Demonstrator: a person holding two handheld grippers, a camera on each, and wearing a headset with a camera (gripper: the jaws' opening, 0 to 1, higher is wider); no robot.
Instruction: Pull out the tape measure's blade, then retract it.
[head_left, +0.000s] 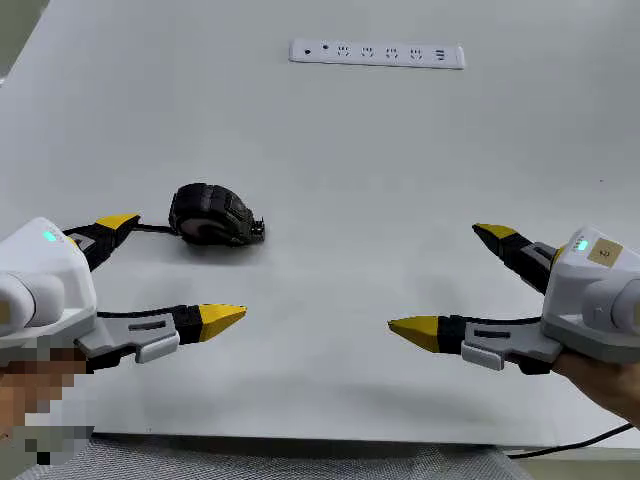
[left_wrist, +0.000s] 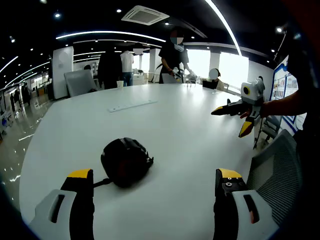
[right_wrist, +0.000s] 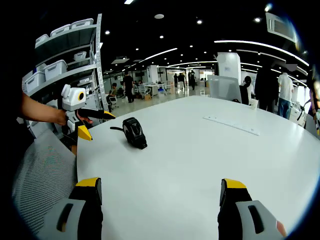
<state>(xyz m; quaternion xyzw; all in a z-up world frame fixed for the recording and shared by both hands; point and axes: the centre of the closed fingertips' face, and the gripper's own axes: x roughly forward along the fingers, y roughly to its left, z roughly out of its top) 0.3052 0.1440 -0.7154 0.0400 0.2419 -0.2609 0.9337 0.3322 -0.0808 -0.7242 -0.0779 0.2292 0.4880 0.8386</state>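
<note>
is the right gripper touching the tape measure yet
Apart. In the head view, a wide stretch of bare table separates the right gripper from the tape measure.

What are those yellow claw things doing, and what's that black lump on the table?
A person holds a gripper in each hand over a white table. The left gripper and right gripper are both open, holding nothing. The black lump is a tape measure lying near the left gripper, untouched, its blade seemingly tucked in. A power strip lies farther back.
</note>
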